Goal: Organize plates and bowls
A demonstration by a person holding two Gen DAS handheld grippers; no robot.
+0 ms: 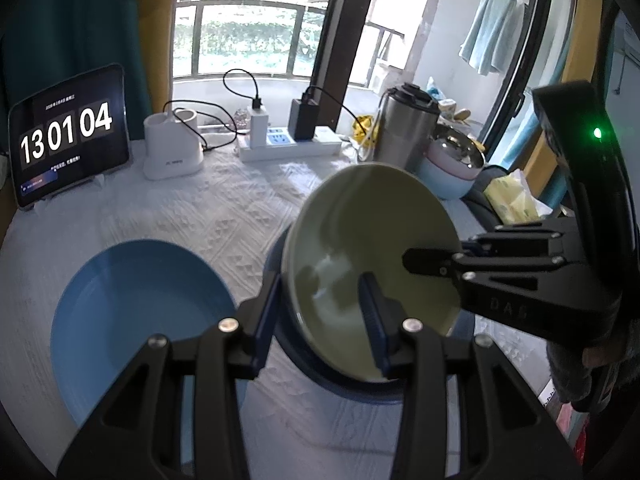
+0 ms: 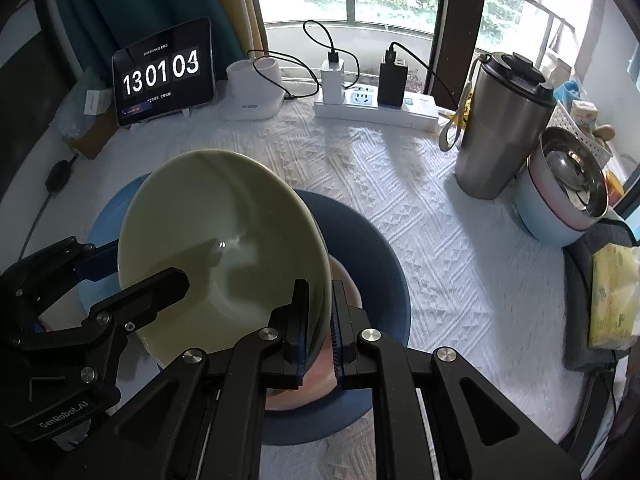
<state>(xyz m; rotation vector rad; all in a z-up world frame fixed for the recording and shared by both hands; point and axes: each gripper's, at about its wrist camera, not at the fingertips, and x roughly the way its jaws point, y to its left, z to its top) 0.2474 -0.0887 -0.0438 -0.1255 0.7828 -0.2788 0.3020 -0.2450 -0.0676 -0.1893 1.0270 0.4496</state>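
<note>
Right wrist view: right gripper point(image 2: 320, 320) is clamped on the rim of the tilted pale green ceramic bowl point(image 2: 216, 240), held above the dark blue plate point(image 2: 384, 264). Left gripper point(image 1: 320, 312), part-open, straddles the bowl's opposite rim; contact unclear.

The green bowl point(image 2: 224, 248) hides most of the dark blue bowl point(image 2: 372, 264) and much of the light blue plate point(image 1: 132, 312). Whatever pale object lies in the dark blue bowl cannot be identified. Small text beneath the tablet point(image 2: 164, 76) clock is illegible. The yellow packet point(image 2: 612, 300) runs behind the lens rim.
</note>
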